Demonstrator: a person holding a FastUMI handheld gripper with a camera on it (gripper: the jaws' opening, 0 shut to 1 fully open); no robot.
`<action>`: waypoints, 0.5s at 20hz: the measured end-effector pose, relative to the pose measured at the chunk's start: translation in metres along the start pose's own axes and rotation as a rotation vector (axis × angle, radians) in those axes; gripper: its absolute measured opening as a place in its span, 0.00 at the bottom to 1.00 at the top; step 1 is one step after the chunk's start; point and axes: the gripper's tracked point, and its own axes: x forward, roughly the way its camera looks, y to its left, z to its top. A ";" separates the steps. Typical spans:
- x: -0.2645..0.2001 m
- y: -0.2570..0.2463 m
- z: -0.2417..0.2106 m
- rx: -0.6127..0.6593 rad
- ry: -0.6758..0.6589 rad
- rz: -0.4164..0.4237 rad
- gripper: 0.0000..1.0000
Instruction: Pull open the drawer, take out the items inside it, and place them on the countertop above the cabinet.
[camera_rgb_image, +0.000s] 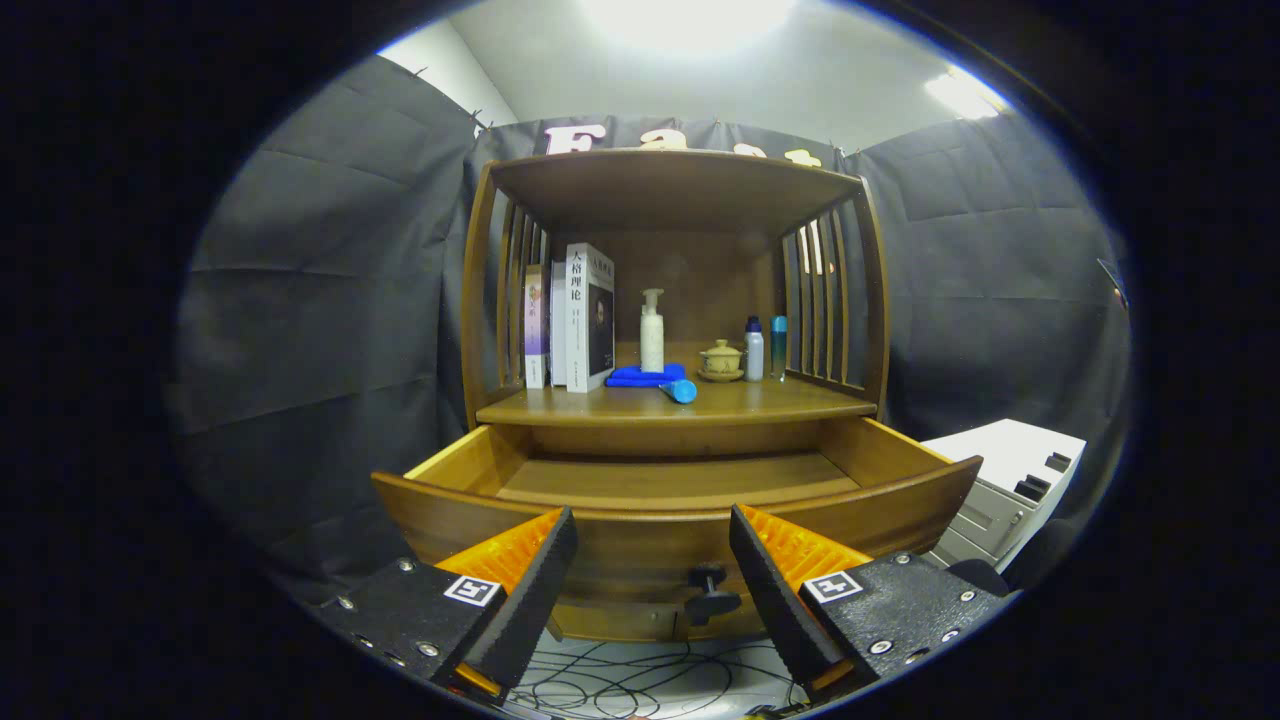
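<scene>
Right now my claw (652, 555) is spread wide with nothing between its fingers, held just in front of the pulled-out drawer (676, 520). Between the fingers, lower on the drawer's curved front, sits the dark knob (711, 592), untouched. Past that front, what I can see of the drawer's floor is bare wood. Above the drawer is the bench (680, 405) of the wooden cabinet, and things stand on it: a row of upright books (572, 318) toward the left slatted side, a white pump bottle (652, 331) in the middle, a blue cloth (645, 376) lying before it with a blue cylinder (681, 390) at its edge, a small lidded cup (721, 360), and two slim bottles (765, 348) near the right slats. Beneath the drawer, cables (640, 680) sprawl across the floor.
</scene>
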 end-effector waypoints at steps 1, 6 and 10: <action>0.000 -0.002 -0.007 0.001 0.009 -0.008 0.94; 0.016 -0.012 -0.031 -0.016 0.044 -0.033 0.94; 0.029 -0.023 -0.037 0.012 0.047 -0.058 0.95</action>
